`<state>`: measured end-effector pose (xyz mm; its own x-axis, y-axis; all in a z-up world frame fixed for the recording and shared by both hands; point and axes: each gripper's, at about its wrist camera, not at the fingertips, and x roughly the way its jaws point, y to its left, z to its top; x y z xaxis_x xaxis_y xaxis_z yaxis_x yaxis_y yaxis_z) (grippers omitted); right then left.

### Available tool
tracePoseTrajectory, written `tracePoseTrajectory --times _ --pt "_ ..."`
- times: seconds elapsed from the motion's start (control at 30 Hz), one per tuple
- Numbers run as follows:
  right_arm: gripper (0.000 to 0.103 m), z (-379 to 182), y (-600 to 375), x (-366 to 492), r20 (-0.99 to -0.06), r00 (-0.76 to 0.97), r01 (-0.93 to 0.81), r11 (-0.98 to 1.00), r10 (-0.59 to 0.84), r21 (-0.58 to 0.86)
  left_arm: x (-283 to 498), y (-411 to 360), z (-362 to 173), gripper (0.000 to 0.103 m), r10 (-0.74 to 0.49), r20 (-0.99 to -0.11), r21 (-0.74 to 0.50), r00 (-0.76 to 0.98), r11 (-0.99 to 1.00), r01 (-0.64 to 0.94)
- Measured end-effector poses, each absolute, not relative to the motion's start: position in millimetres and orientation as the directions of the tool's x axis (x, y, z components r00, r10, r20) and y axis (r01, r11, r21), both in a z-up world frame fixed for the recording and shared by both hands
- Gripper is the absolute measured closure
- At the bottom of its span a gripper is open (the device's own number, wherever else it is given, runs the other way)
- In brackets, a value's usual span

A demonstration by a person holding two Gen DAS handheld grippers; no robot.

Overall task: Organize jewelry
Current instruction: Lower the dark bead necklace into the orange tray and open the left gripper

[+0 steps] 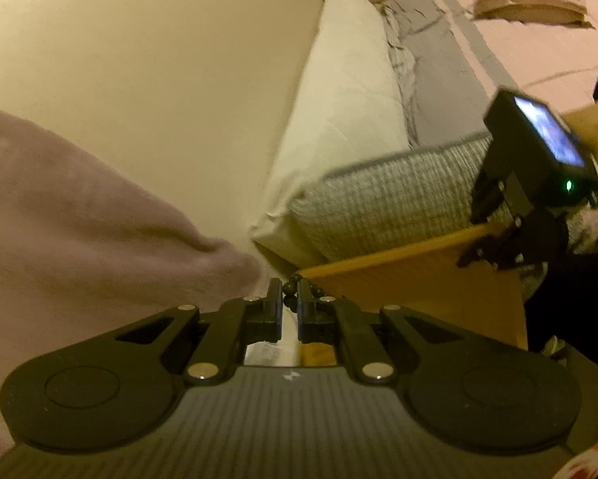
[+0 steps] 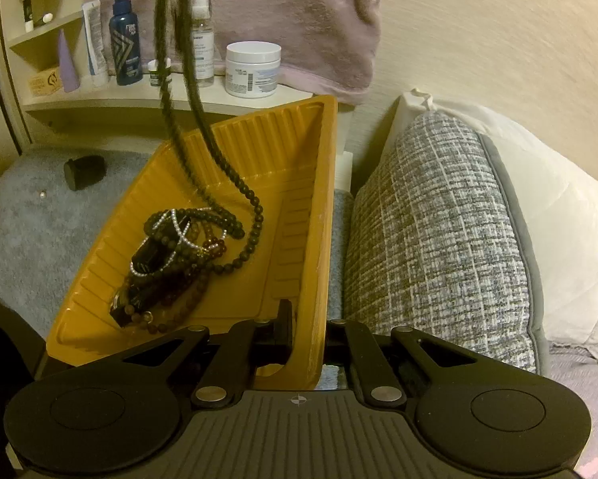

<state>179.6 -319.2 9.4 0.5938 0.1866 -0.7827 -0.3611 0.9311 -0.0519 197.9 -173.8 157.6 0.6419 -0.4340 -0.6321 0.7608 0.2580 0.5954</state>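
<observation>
Grey bedcover (image 2: 15, 215), yellow tray (image 2: 255, 147), dark beaded necklace (image 2: 255, 215)

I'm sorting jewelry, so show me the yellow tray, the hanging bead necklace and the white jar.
yellow tray (image 2: 299, 135), right wrist view, ribbed far wall.
bead necklace (image 2: 255, 215), right wrist view, low loop.
white jar (image 2: 253, 70), right wrist view, labelled side.

Cream wall (image 1: 159, 60), bed (image 1: 538, 52) with grey woven cushion (image 2: 438, 239), corner shelf (image 2: 139, 99) of toiletry bottles, dim warm light
</observation>
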Motion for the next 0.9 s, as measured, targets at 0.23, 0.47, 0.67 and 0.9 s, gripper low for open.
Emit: tracePoseTrajectory --times 0.23,0.47,0.67,0.9 --pt "0.097 10 -319 180 -0.783 0.593 -0.362 0.931 0.185 -0.055 207 -183 120 0.097 -0.424 -0.682 0.536 0.595 0.264 0.802" --pt "0.097 9 -319 180 -0.785 0.591 -0.363 0.93 0.186 -0.054 217 -192 97 0.097 -0.408 -0.72 0.495 0.562 0.265 0.827" --pt "0.097 9 -319 180 -0.785 0.591 -0.363 0.93 0.185 -0.054 220 -194 86 0.097 -0.403 -0.733 0.48 0.549 0.266 0.836" --pt "0.097 9 -319 180 -0.785 0.591 -0.363 0.93 0.185 -0.054 221 -192 79 0.091 -0.391 -0.736 0.487 0.552 0.259 0.834"
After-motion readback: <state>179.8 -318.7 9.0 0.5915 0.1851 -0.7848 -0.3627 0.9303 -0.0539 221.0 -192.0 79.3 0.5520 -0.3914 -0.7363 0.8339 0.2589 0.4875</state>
